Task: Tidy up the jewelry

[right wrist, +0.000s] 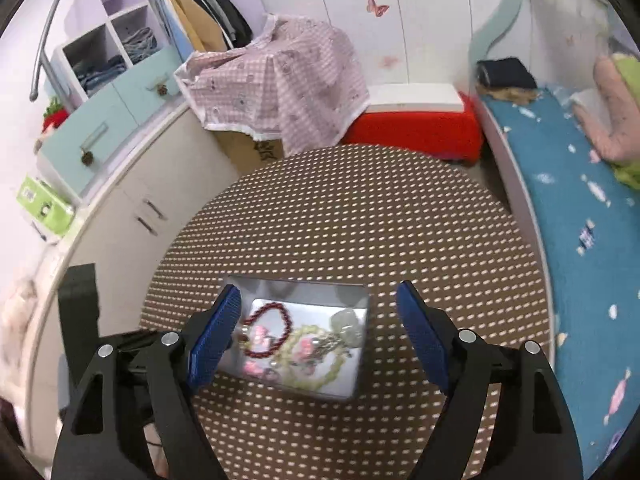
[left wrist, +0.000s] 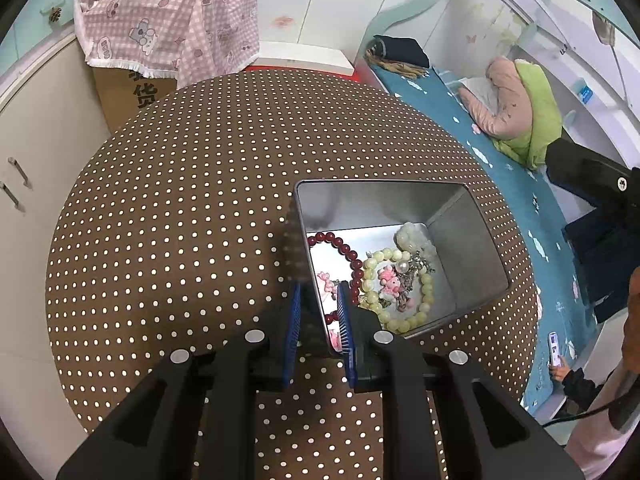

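All jewelry I see lies in the tin [left wrist: 464, 248]; surface [left wrist: 180, 220] bare. My left gripper [left wrist: 320, 320] clamps its wall; right gripper [right wrist: 320, 336] gapes empty. Task looks near done.

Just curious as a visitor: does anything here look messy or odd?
Only slightly: inside the metal tin the red bead bracelet and pale green bead bracelet lie tangled with charms. Nothing has spilled onto the dotted table.

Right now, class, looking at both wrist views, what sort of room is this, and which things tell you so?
Most likely a child's bedroom: a bed with a blue patterned cover, a white wardrobe with pink butterfly stickers, and purple cubby shelves holding folded clothes beside hanging garments.
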Available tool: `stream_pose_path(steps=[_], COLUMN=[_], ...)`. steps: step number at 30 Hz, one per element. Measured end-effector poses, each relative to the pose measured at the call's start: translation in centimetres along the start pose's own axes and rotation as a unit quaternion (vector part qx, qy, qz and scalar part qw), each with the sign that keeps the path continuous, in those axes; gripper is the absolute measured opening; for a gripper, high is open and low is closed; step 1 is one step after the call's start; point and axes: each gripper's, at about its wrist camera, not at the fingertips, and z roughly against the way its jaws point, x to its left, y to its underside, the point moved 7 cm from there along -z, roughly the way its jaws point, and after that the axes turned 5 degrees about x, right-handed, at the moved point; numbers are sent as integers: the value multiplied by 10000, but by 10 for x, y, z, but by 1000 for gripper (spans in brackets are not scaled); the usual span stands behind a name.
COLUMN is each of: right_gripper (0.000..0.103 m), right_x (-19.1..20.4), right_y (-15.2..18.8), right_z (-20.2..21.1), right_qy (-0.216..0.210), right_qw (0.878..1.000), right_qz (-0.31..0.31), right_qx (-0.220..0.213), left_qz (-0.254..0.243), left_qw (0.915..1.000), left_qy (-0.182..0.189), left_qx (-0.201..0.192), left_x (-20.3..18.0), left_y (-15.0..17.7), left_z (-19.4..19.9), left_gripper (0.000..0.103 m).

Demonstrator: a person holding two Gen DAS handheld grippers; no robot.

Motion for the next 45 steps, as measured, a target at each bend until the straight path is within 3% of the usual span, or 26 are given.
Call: stream_pose_path(steps=[8,10,11,12,13,18,21,28,39,45], right_gripper=[77,77,77,77,78,81,83,83,83,83], right_x=[-4,-5,-5,-6,-7,-13,-16,-19,-4,7], right_y=[9,14,16,18,21,32,38,55,64,64], right_z=[8,9,11,12,12,17,22,34,68,81], right_qy=[109,164,184,201,238,356,472,458,827,915], right_qw=[9999,9998,9998,9998,9997,9994,9988,9983,9937,9912], right_qz=[48,59,68,71,61,-29,-59,-263,-4,161], right_qx=[26,29,19,17,17,-7,-78,-234,-759,-944], left_qz=[-33,-138,-191,-197,-170,-133,-114,-52,-137,-313], left_qw=[10000,9994,9986,9978,9969,9948,9936,9956,9868,9828], left_qy=[-67,-280,-466,-605,-722,-893,-993,-841,-1085,-1147], left_qx=[-37,-112,-133,-175,-248,-468,-520,-412,-1196,-1415], left_x=[-4,-5,-5,-4,-3,0,1,-9,-33,-49], left_y=[4,6,7,7,8,9,11,20,22,24], left_z=[4,8,10,12,16,32,40,51,100,113], left_gripper=[17,20,33,55,63,75,77,78,78,78])
